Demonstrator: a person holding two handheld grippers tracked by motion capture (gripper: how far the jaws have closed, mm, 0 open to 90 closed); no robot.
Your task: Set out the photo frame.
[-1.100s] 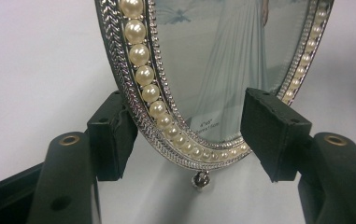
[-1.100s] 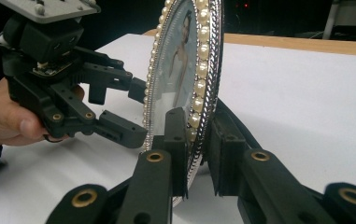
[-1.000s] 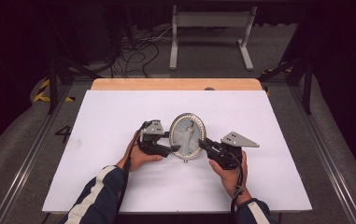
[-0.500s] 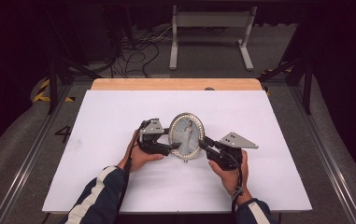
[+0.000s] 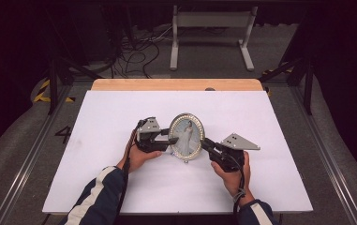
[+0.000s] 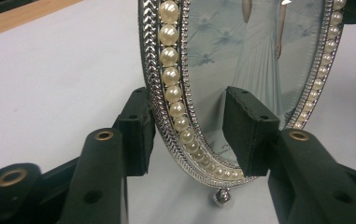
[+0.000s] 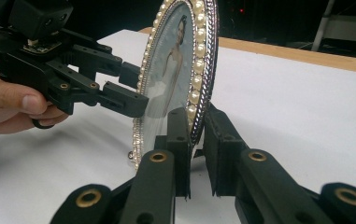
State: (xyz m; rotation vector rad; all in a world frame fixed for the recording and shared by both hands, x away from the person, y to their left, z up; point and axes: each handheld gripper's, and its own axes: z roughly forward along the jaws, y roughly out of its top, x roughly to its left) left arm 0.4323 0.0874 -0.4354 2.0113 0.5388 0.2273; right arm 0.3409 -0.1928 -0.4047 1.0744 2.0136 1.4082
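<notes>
Oval pearl-rimmed photo frame (image 5: 186, 136) stands upright near the middle of the white table (image 5: 96, 122), slightly toward the near edge, small ball foot (image 6: 223, 198) just above or on the surface.

Right gripper (image 5: 206, 145) is clamped on the frame's right rim; in the right gripper view the pads press front and back of the pearl edge (image 7: 197, 70). This one carries the frame.

Left gripper (image 5: 171, 140) straddles the left rim and its jaws have just been closing, but the left gripper view shows gaps on both sides: one pad (image 6: 138, 126) behind the rim, the other pad (image 6: 249, 130) in front of the glass, not pressing. So left is not gripping yet, frame merely between its jaws.

Step in hand looks like taking a two-sided hold to steady or reposition the frame. To do it well: finish closing left slowly, land pads on the metal rim rather than the glass, keep right firm and level so the frame doesn't twist. Risk: front pad scuffing the glass or pushing the frame sideways out of the right grip.
</notes>
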